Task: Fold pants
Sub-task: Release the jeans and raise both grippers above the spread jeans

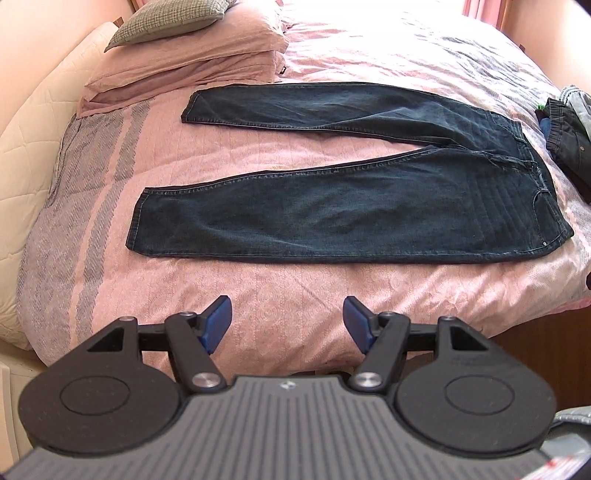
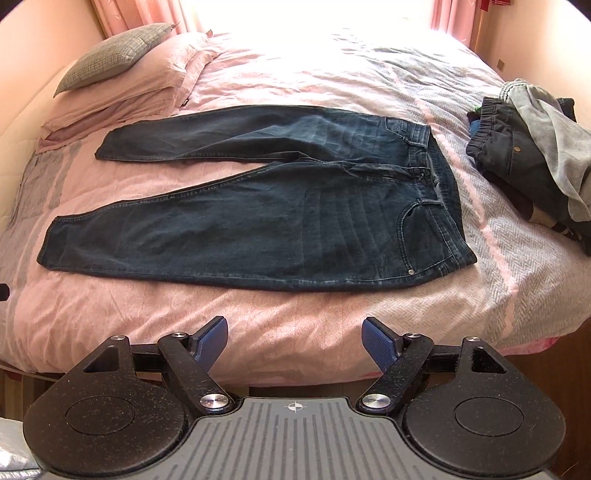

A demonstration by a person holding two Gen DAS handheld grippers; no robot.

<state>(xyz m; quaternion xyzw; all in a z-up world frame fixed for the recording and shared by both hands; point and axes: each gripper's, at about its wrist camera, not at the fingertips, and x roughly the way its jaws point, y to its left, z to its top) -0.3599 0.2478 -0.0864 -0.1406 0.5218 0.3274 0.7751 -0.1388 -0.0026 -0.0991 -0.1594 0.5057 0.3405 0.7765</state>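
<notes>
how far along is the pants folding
Done: the jeans lie flat on the bed, legs spread apart. In hand: nothing; the left gripper and right gripper hang open short of them. Left: every fold.

Pink bed (image 2: 295, 332), pillows (image 1: 192, 48), bright window (image 2: 314, 14)

Strong daylight enters from the window at top centre, both views. It blows out the far part of the pink striped quilted bedspread (image 1: 295, 295) to near white. The dark blue denim jeans (image 2: 258, 206) stay well exposed, creases readable. Heavy fisheye bending and dark vignette at the corners. Soft focus toward the edges; pink curtains (image 2: 122, 14) washed out.
</notes>
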